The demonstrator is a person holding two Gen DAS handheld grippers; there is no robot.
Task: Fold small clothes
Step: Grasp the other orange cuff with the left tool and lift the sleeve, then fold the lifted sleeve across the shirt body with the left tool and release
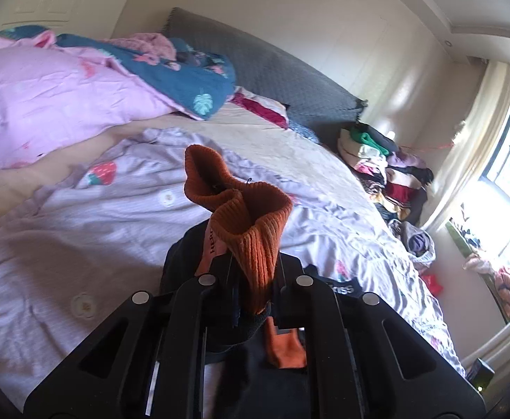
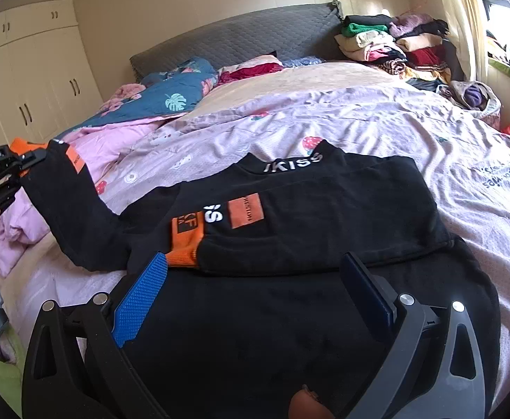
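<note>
An orange cuff [image 1: 244,223] is clamped in the left claw [image 1: 251,279], the sleeve [image 2: 66,206] stretched toward the bed's left edge; the right claw [image 2: 255,279] is spread wide above the top [image 2: 325,209].

A home bedroom: bed [image 2: 325,80], padded headboard [image 2: 241,38], wardrobe [image 2: 38,80], clothes piles [image 2: 394,45].

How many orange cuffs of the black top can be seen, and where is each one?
2. One orange cuff is clamped in the shut left gripper, lifted off the bed. The other cuff lies folded across the black top, beside the open right gripper.
</note>
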